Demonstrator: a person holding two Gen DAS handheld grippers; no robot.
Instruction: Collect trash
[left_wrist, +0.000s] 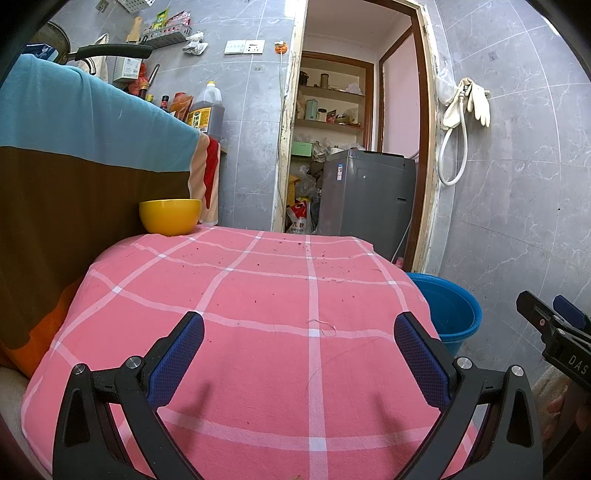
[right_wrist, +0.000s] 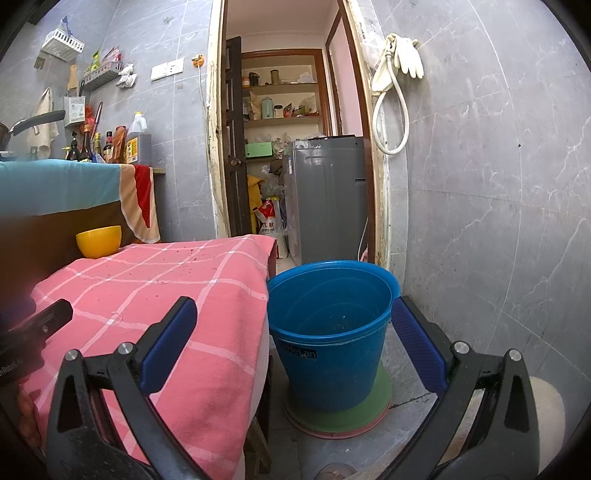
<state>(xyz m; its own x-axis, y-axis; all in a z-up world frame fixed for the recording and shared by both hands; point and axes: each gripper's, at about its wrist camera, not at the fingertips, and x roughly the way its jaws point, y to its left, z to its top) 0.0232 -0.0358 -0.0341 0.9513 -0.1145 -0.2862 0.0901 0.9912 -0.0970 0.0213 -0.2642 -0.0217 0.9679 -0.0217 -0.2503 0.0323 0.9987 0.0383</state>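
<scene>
Both the left gripper and right gripper are hanging spread wide, pinching nothing. Only fine dark crumbs are lying on the pink checked tablecloth, so sweeping them toward the round blue plastic bucket standing just beside the table edge is probably working better than pinching.

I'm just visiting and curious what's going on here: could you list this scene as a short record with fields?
Left gripper: open, holding nothing, above the pink checked cloth
Right gripper: open, holding nothing, facing the blue bucket
Bucket: on the floor beside the cloth-covered table
Yellow bowl: far corner of the cloth
Trash: small crumbs on the cloth
</scene>
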